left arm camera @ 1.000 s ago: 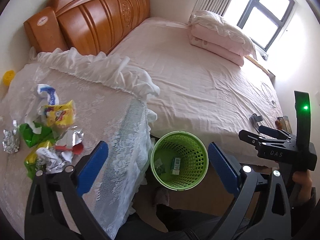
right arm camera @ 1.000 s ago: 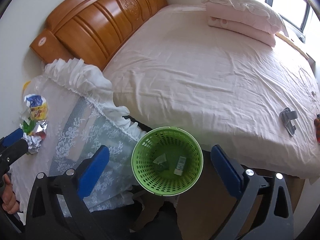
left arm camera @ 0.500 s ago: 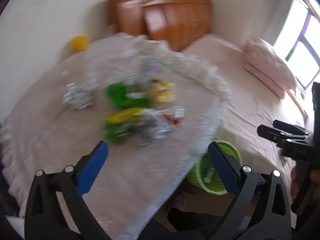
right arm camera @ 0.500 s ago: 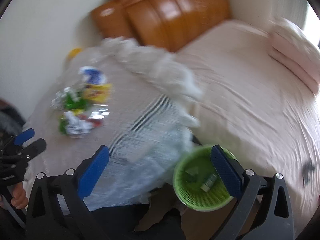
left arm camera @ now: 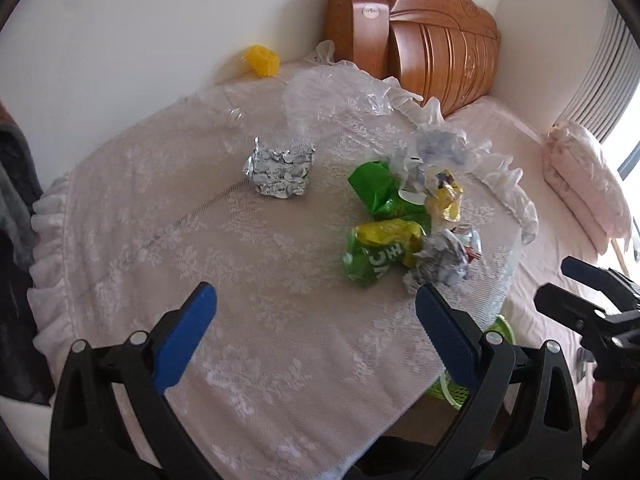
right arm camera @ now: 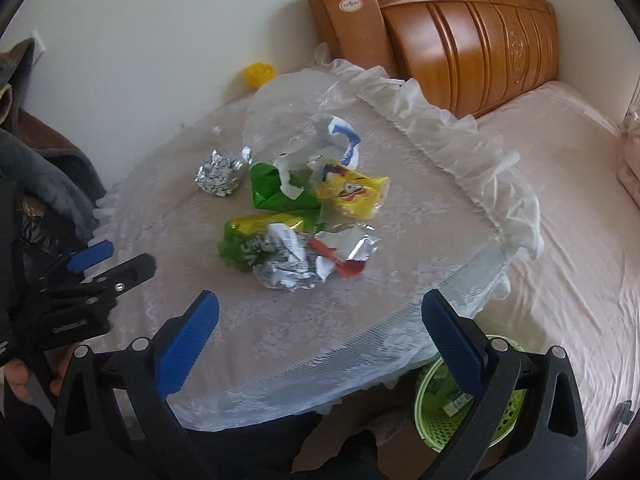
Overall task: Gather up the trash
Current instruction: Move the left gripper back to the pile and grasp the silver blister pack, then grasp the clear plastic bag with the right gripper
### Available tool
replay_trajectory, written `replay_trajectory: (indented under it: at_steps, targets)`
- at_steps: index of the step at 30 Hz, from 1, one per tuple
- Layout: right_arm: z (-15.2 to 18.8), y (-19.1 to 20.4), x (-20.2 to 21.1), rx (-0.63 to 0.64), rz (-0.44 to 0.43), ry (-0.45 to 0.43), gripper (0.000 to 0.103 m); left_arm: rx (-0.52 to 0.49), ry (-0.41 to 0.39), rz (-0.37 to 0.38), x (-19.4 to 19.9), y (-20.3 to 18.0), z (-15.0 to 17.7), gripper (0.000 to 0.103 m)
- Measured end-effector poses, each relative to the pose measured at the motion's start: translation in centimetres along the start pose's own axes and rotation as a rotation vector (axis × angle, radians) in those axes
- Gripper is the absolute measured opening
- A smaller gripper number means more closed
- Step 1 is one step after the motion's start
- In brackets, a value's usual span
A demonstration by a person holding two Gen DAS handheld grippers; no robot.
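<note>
Both hand-held grippers, left (left arm camera: 316,320) and right (right arm camera: 320,324), gape empty; take the crumpled foil wrapper (right arm camera: 308,260) just ahead, pinching its bulk.

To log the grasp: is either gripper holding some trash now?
No. The left gripper and right gripper are both open and empty.

Soft daylight is admitted from the window (left arm camera: 628,156) at the right edge, where glare is blown out, shadows are kept faint, mild blur is seen throughout, and fisheye bending with dark vignetted corners is noted.
</note>
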State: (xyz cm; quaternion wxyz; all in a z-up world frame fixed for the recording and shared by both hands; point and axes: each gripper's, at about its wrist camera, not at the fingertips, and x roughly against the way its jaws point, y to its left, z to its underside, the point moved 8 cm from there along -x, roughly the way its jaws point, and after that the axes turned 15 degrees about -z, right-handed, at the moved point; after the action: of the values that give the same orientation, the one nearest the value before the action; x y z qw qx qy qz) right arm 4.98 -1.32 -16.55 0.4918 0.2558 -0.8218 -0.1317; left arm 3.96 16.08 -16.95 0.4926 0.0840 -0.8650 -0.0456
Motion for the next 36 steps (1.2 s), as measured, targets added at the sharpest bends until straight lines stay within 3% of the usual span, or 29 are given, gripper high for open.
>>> replay_trajectory:
  at_steps: [15,22,26,31,36]
  targets:
    - [2.7,-0.7,-0.3,-0.139,0.079,0.021,0.101,-0.175,0.008,-0.07,-13.0,0.1,-8.4,0.095]
    - [3.4,-1.4,-0.7,-0.182,0.11,0.032,0.101,-0.152,0.063,-0.043,-16.8,-1.6,-10.0,0.095]
    - [2.9,-1.6,-0.9,-0.196,0.099,0.031,0.101,-0.152,0.079,-0.052,-17.9,-2.0,-10.1,0.081]
    - [-1.3,-0.8,-0.8,-0.121,0.079,-0.004,0.101,-0.128,0.061,-0.058,-17.8,-1.7,-10.1,0.069]
    - [-10.2,0.9,-2.0,0.052,0.091,-0.054,0.101,-0.049,0.058,-0.026,-16.9,-0.5,-10.0,0.068]
